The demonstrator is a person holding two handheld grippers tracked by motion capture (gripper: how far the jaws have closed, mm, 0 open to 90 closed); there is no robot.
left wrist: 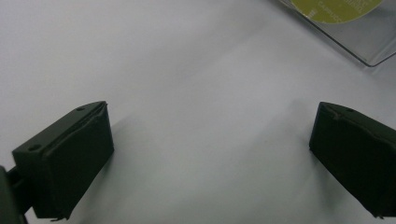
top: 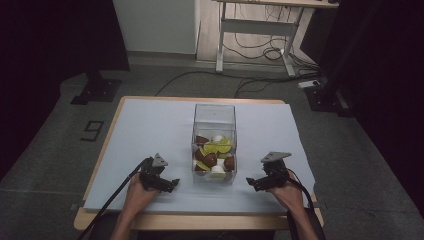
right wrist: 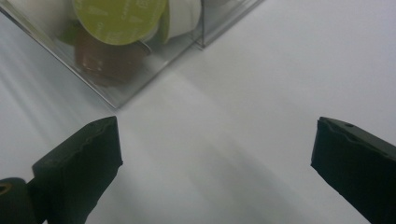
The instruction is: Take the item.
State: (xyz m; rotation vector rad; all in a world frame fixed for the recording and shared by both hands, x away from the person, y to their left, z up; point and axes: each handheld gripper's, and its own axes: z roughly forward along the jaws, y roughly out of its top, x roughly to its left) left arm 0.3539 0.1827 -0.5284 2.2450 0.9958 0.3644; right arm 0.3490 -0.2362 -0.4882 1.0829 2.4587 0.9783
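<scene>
Clear plastic box (top: 214, 116) of capsules, two tools flanking, jaws apart

The desk (top: 150, 125) is being looked down on from above its near edge, facing forward. Each gripper view is being taken low and close over the desk, aimed toward the clear box (top: 214, 142), whose corner (left wrist: 369, 56) (right wrist: 140, 88) is being shared with the high view.
</scene>
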